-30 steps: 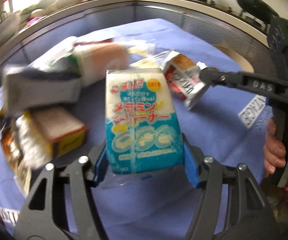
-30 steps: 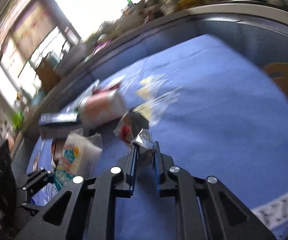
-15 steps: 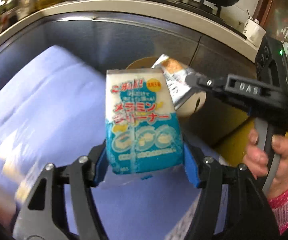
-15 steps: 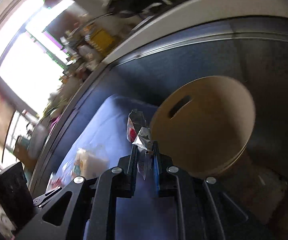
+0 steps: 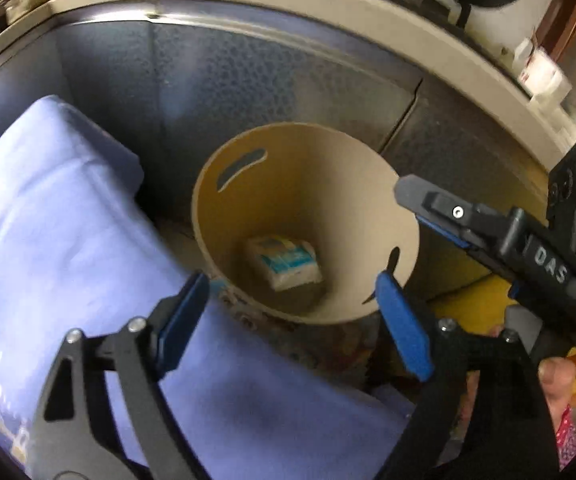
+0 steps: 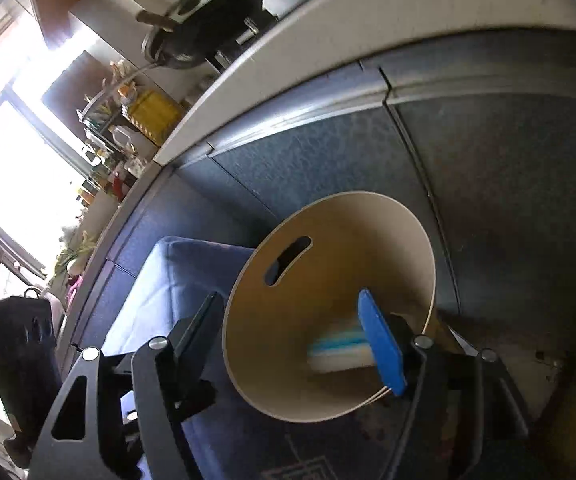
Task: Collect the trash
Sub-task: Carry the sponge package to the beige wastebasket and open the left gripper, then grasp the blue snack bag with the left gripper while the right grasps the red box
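A blue cloth-covered tabletop (image 5: 67, 240) meets dark cabinet doors (image 5: 247, 76). Beside it a round tan bin (image 5: 328, 184) holds a blue-and-white packet (image 5: 283, 262). Both the left hand-held gripper (image 5: 292, 316) and the right hand-held gripper (image 6: 292, 340) are opening, empty.

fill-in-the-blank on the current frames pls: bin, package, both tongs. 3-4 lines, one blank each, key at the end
1. The blue-and-white package lies at the ____ of the tan bin.
2. Between the opening jaws of the left tongs there is ____.
3. The slot-shaped handle hole is cut through the bin's ____.
4. The bin stands beside a surface covered with a ____ cloth.

Missing words: bottom; nothing; wall; blue
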Demonstrator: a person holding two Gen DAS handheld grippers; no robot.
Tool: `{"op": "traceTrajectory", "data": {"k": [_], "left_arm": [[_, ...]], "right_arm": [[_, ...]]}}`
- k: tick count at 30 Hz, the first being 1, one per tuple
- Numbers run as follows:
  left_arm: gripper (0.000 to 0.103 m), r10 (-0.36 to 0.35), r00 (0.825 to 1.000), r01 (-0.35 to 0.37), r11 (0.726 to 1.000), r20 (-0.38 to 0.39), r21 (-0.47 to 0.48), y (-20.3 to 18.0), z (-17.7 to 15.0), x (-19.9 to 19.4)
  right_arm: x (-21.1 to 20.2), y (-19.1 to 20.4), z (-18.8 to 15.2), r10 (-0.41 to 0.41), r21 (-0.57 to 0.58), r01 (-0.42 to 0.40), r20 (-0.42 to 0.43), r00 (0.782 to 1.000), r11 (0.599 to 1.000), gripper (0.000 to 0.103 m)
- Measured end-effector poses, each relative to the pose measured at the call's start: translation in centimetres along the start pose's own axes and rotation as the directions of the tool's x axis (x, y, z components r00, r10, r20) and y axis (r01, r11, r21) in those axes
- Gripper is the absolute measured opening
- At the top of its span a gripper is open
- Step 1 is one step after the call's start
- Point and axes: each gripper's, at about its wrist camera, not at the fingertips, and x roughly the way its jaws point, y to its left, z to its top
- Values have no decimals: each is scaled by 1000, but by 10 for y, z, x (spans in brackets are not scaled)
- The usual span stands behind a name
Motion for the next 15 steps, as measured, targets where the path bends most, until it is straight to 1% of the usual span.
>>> {"op": "traceTrajectory", "data": {"k": [2, 4, 6, 7, 8, 9, 10, 11, 12, 15], "left_arm": [[82, -14, 999, 16, 1000, 52, -26, 8, -15, -28], [82, -4, 996, 8, 999, 94, -43, 14, -40, -55], [82, 4, 993, 2, 999, 116, -53, 22, -70, -81], [82, 14, 992, -7, 998, 125, -59, 27, -94, -98], [82, 28, 991, -20, 998, 128, -62, 30, -108, -106], [82, 47, 990, -38, 997, 136, -68, 36, -133, -121], [82, 58, 988, -48, 996, 140, -76, 38, -150, -131], [82, 78, 987, -66, 994, 142, -89, 44, -174, -144], [82, 106, 984, -91, 990, 142, -104, 49, -197, -157], [82, 169, 976, -148, 977, 137, -153, 65, -250, -187]], "right_arm": [[-11, 8, -5, 24, -11, -24, 11, 1000, 1000, 68], [-21, 25, -15, 66, -39, -66, 11, 998, 997, 68], [-24, 48, -26, 113, -78, -114, -8, 994, 990, 68], [-25, 63, -35, 142, -104, -143, -25, 990, 984, 68], [-25, 73, -42, 160, -123, -163, -38, 986, 979, 68], [-25, 88, -54, 183, -152, -191, -64, 981, 970, 68], [-24, 102, -67, 203, -178, -217, -94, 975, 960, 68], [-26, 110, -77, 216, -195, -235, -114, 970, 952, 68], [-24, 123, -89, 227, -218, -254, -140, 964, 942, 66], [-18, 161, -132, 249, -279, -310, -234, 940, 909, 62]]}}
